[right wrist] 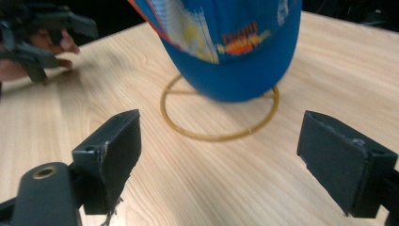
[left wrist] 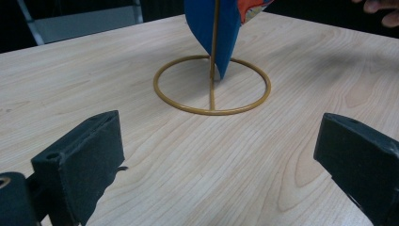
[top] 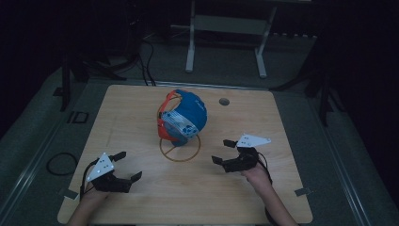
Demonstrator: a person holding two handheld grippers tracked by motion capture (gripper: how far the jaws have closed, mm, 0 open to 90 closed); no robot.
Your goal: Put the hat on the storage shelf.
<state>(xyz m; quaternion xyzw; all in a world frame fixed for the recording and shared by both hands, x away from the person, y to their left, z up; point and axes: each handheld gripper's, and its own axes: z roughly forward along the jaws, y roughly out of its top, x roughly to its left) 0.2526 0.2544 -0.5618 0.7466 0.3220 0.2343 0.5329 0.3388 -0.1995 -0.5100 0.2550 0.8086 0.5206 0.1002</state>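
Wood table (top: 141, 197): L tongs (top: 128, 165) & R tongs (top: 223, 151) both apart, low, aimed at cap (top: 186, 117).

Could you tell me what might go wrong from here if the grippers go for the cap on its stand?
The blue cap hangs high on a thin gold wire stand with a light ring base, so a sideways nudge from either gripper may tip the whole stand. Both the left gripper and right gripper are open and low on the wooden table; closing in together, they might drag the ring across the wood.
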